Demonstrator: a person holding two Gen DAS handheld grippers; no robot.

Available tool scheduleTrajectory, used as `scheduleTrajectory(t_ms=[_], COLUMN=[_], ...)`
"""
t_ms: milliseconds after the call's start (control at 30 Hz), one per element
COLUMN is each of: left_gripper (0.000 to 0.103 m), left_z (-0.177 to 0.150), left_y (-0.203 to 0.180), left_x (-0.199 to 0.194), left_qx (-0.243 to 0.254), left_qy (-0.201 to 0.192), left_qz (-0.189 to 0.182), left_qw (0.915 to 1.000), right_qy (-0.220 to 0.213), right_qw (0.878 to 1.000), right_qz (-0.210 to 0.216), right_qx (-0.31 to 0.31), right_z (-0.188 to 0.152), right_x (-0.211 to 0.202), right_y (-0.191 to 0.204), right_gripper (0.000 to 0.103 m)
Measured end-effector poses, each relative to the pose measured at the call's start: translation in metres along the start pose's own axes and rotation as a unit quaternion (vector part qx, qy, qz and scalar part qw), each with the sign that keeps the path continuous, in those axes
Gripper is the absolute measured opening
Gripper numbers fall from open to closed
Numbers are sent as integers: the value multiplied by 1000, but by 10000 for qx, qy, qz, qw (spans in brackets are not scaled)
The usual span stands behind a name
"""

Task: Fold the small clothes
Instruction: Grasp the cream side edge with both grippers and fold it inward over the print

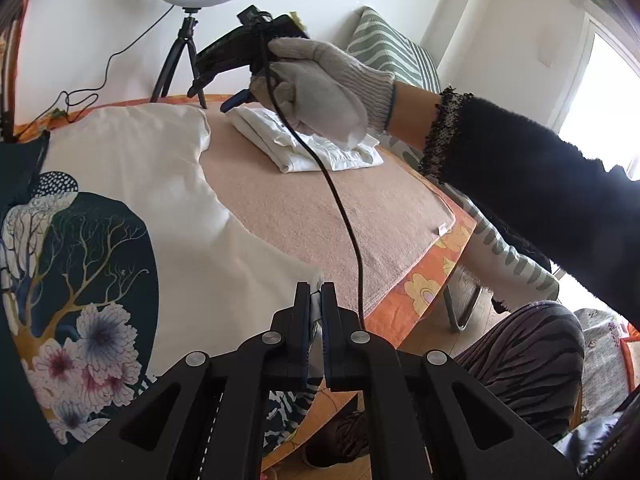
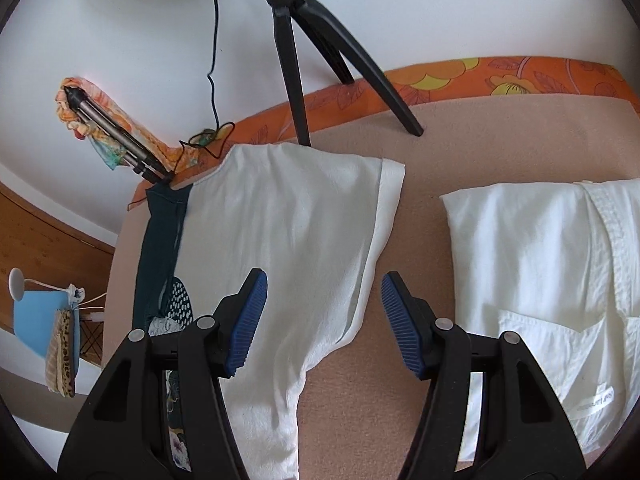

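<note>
A white T-shirt [image 1: 168, 184] with a dark teal tree-and-flower print lies spread on a beige blanket [image 1: 320, 220]. My left gripper [image 1: 316, 292] is shut on the shirt's near corner, with pale fabric pinched between its jaws. A gloved hand holds my right gripper [image 1: 212, 96] over the far end of the table. In the right wrist view that gripper [image 2: 324, 300] is open just above the T-shirt's [image 2: 288, 240] short sleeve, with nothing between its blue pads [image 2: 246, 320]. A folded white garment [image 2: 540, 280] lies to the right of the sleeve, also seen as a folded white garment [image 1: 320, 148] under the gloved hand.
A ring light on a black tripod [image 2: 296, 60] stands at the table's far edge by the wall. An orange floral cloth [image 1: 432, 280] covers the table under the blanket. A black cable [image 1: 344, 208] hangs from the right gripper across the blanket. A striped cushion [image 1: 384, 48] sits to the right.
</note>
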State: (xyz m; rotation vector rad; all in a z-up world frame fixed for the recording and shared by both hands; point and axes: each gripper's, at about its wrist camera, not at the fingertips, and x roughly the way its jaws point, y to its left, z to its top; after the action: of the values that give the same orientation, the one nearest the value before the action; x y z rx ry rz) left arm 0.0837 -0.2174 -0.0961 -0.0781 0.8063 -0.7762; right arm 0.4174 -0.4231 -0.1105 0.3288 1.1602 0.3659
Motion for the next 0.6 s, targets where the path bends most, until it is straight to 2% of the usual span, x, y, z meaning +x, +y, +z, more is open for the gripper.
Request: scheduleTrajectory(t_ms=[67,233,400,467,600], left_gripper=[4,4,4,4,3], left_z=[-2,-7,-13,-15,-18], left_y=[2,10,20,23,32], left_x=[0,-2,-6,-7,-12], left_qx=[-42,-250,-415,-502,-681], left_qy=[-15,-86,-143,-161,-255], left_qz=[-37,-150,-292,-344,-388], left_qw=[10000,9995,9986,9980,9966], right_qy=[90,241,303,277,173], right_qw=[9996,9975,9950,9945,9918], right_qz=[-246,-632,-951,-1008,-1257], right_qx=[84,192,99,-10,-158], right_z=[5,14,14,14,20], right_x=[16,43,61,64,62], right_y=[2,1,7,13,31], right_gripper=[62,46,17,9,5])
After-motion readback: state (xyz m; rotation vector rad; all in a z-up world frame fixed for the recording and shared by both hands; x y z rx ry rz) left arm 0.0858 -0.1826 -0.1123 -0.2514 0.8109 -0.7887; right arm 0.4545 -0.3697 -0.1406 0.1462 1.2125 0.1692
